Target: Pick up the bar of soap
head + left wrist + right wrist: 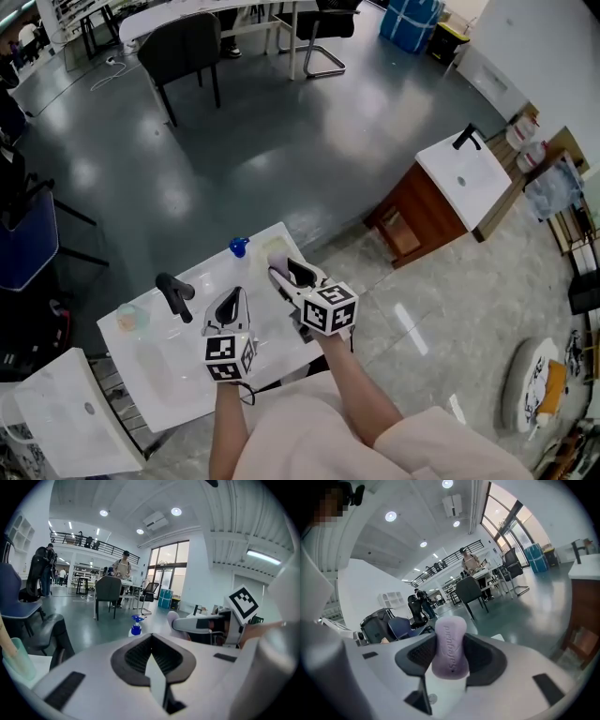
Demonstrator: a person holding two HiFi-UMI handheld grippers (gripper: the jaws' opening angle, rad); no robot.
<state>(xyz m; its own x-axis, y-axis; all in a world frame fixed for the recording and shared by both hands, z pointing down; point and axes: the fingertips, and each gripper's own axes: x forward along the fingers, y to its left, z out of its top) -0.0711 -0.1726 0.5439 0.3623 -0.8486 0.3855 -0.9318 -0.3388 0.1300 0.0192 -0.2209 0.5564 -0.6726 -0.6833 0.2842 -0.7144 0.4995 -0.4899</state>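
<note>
A pale lilac bar of soap [451,648] stands upright between the pads of my right gripper [451,660], which is shut on it. In the head view the right gripper [287,274] holds the soap [278,258] above the right part of the white sink top [178,375]. The left gripper view shows one end of the soap [174,619] sticking out of the right gripper [201,623]. My left gripper [232,300] hovers just left of it over the sink top. Its pads [140,656] meet, with nothing between them.
A black faucet [175,295], a blue-capped bottle [238,247] and a greenish cup [131,317] stand on the sink top. A second basin [66,412] lies at the lower left. A wooden sink cabinet [441,202] stands to the right, with chairs [183,52] far behind.
</note>
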